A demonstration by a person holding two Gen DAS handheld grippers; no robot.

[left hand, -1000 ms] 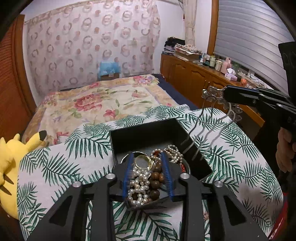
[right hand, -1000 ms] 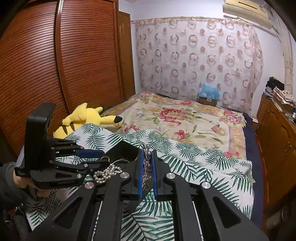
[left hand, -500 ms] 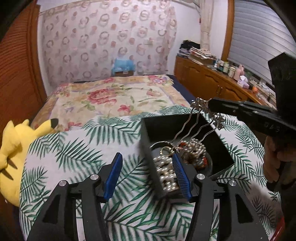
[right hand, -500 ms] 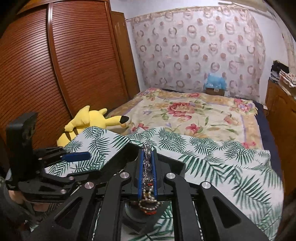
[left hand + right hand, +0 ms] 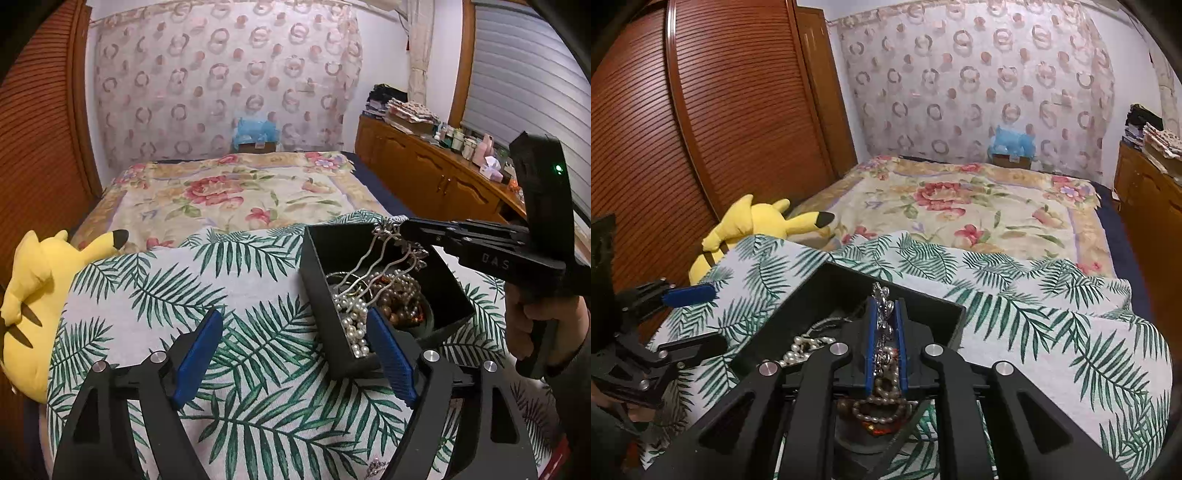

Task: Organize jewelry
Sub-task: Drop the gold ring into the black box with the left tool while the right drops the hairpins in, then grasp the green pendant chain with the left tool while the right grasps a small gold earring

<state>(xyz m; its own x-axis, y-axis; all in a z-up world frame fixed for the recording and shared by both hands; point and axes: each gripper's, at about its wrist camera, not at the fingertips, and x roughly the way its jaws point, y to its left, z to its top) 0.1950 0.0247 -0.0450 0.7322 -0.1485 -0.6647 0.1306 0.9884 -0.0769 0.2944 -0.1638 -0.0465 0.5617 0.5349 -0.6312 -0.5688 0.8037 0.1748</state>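
A black open box point(image 5: 317, 266) stands on the palm-leaf cloth point(image 5: 251, 280) and holds pearl strands point(image 5: 354, 325) and brown beads point(image 5: 397, 306). My right gripper point(image 5: 884, 317) is shut on a silver hair comb point(image 5: 882, 325); in the left wrist view the right gripper point(image 5: 406, 230) holds the comb point(image 5: 388, 254) with its prongs down inside the box. My left gripper point(image 5: 291, 347) is open and empty, just in front of the box's near left corner. In the right wrist view the left gripper point(image 5: 690, 317) is at the left of the box point(image 5: 923, 314).
A yellow plush toy point(image 5: 40, 291) lies at the cloth's left edge. A floral bedspread point(image 5: 229, 192) stretches behind. A wooden cabinet point(image 5: 436, 177) with bottles runs along the right wall. A slatted wooden wardrobe point(image 5: 701, 118) stands at the left.
My left gripper let go of the pearl strand, opened and drew back to the left of the box. My right gripper lowered the comb into the box.
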